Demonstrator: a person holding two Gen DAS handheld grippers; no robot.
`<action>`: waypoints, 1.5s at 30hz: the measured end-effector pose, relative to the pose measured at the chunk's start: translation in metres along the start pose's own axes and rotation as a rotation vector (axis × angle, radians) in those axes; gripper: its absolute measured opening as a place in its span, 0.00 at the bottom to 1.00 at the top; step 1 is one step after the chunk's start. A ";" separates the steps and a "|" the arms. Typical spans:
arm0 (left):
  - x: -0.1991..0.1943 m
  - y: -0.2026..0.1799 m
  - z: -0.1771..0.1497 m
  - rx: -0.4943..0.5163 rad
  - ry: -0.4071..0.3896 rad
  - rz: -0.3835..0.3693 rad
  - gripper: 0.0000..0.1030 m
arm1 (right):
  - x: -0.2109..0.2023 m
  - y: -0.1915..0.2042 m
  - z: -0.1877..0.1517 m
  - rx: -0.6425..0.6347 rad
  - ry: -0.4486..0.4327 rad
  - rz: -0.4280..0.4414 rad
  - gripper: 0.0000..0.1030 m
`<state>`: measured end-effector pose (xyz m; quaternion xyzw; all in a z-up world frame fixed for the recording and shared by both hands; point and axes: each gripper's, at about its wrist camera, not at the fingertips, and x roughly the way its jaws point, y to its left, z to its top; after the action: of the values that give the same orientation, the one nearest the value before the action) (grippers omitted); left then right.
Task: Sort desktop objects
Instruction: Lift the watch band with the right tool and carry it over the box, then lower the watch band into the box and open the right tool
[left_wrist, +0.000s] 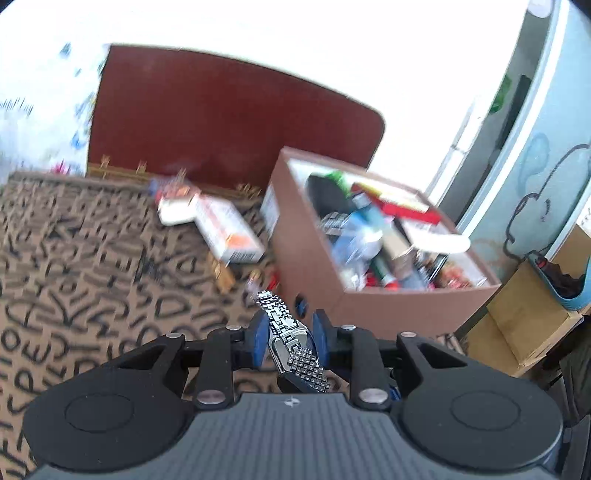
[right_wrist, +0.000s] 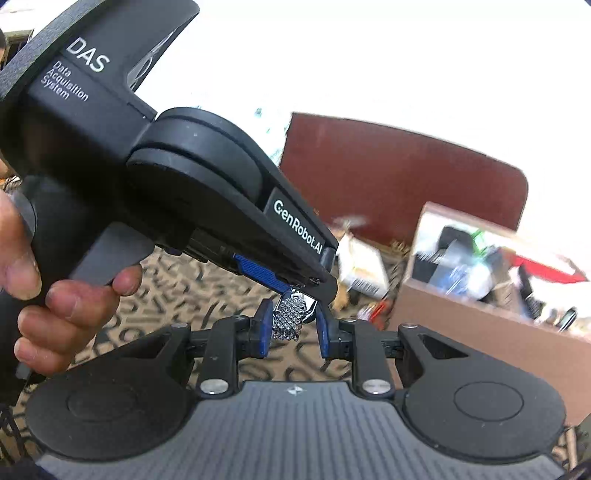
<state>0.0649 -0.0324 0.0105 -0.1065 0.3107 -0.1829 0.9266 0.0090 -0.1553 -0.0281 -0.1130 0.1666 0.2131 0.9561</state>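
Shiny silver metal is what I hold: a watch band (left_wrist: 286, 334) with tiny sparkly stones on one end. My left fingers (left_wrist: 290, 338) are nearly closed and pinch the band in the middle. My right fingers (right_wrist: 291, 326) are nearly closed too, around the sparkly end (right_wrist: 290, 319) of the same band, but I cannot tell if they press on it. So both of my tools meet at this one thing, up above the surface (left_wrist: 74, 258) with the squiggly black letters.

Most of the sorting looks done to me. The brown cardboard box (left_wrist: 306, 258) on the right is already full of stuff: bottles, packets, a red box. Still left on the surface, on the far side, are a white and orange carton (left_wrist: 229, 232) and some small bits near the box that are too blurry to name. I think the band goes into the box next.

My left hand (right_wrist: 62, 295) wraps the handle of the left tool, with a finger on the trigger. That tool tips forward and down toward the band. My right tool points a little down as well.
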 end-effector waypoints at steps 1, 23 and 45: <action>0.000 -0.005 0.004 0.013 -0.009 -0.004 0.26 | -0.002 -0.004 0.003 0.001 -0.014 -0.013 0.23; 0.083 -0.064 0.055 0.118 0.019 -0.110 0.26 | 0.015 -0.103 0.007 0.142 -0.062 -0.206 0.22; 0.094 -0.052 0.054 0.025 0.005 -0.184 0.85 | 0.048 -0.111 -0.006 0.153 -0.030 -0.237 0.46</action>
<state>0.1535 -0.1139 0.0182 -0.1224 0.2996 -0.2716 0.9064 0.0976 -0.2369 -0.0348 -0.0555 0.1536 0.0871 0.9827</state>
